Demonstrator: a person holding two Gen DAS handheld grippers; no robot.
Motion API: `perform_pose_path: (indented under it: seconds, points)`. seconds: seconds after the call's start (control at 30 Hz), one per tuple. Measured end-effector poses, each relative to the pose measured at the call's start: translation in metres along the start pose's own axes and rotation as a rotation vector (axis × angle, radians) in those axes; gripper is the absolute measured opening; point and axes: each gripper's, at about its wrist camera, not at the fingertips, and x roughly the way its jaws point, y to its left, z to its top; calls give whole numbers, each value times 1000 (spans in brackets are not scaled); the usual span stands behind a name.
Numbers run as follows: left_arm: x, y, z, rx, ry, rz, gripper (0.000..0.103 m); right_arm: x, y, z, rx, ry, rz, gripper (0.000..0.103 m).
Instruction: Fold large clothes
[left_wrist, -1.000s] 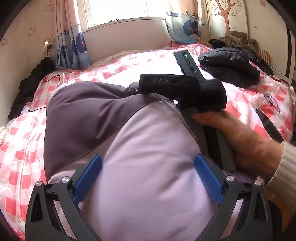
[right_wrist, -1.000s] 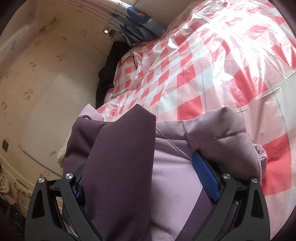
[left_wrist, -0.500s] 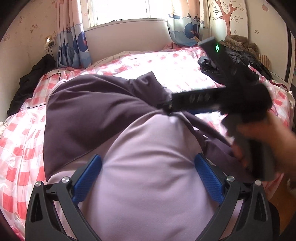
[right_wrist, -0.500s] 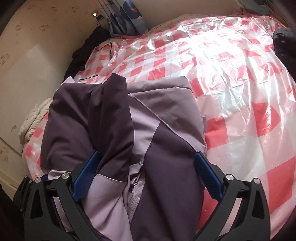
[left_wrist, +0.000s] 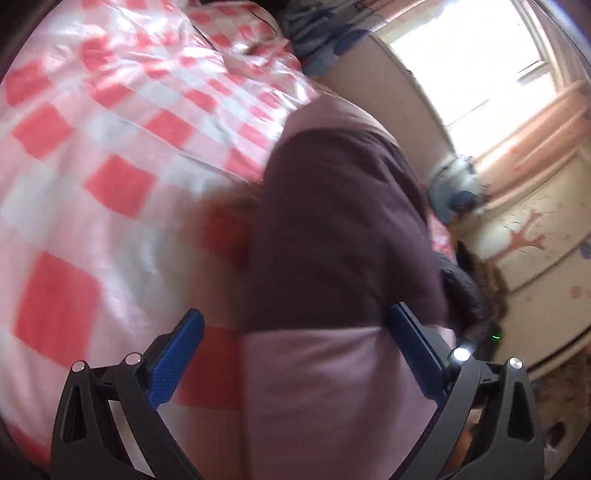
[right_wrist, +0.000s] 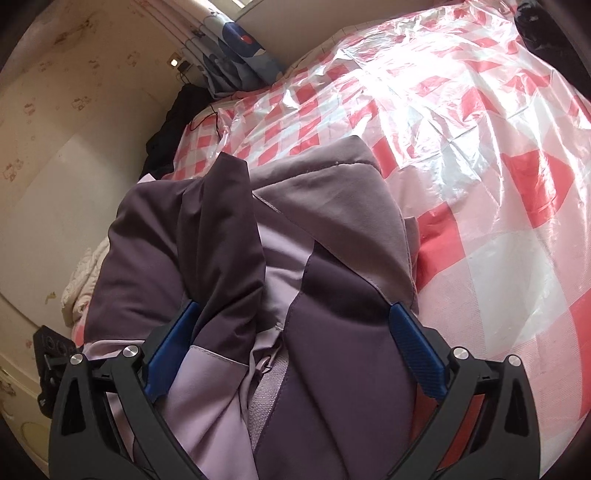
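A two-tone jacket, dark purple and lilac (right_wrist: 221, 236), lies folded in a heap on the bed with the red-and-white checked cover (right_wrist: 480, 147). My right gripper (right_wrist: 294, 306) hovers over the jacket's near end, open wide, with folds lying between and under its blue fingers (right_wrist: 413, 347); the pads do not press on the cloth. In the blurred, tilted left wrist view, my left gripper (left_wrist: 295, 314) is also open, above the jacket (left_wrist: 343, 221) at its edge beside the checked cover (left_wrist: 110, 155).
Clear plastic sheeting covers the bed. A black garment (right_wrist: 166, 129) hangs at the bed's far corner by the wall, and a dark padded coat (left_wrist: 465, 288) lies beyond the jacket. Curtains and a bright window (left_wrist: 480, 62) stand behind the headboard.
The left wrist view has rolled sharply and swung sideways to the jacket's edge. The right gripper drew back from the fold it was closed around, and more of the jacket now shows.
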Motion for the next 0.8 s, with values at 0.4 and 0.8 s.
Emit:
perform_pose_path:
  seconds: [0.4, 0.8]
  points:
    - [-94, 10, 42, 162, -43, 276, 94, 117, 101, 4, 51, 158, 251, 97]
    - [-83, 41, 35, 99, -16, 241, 98, 129, 118, -11, -2, 223, 134, 97]
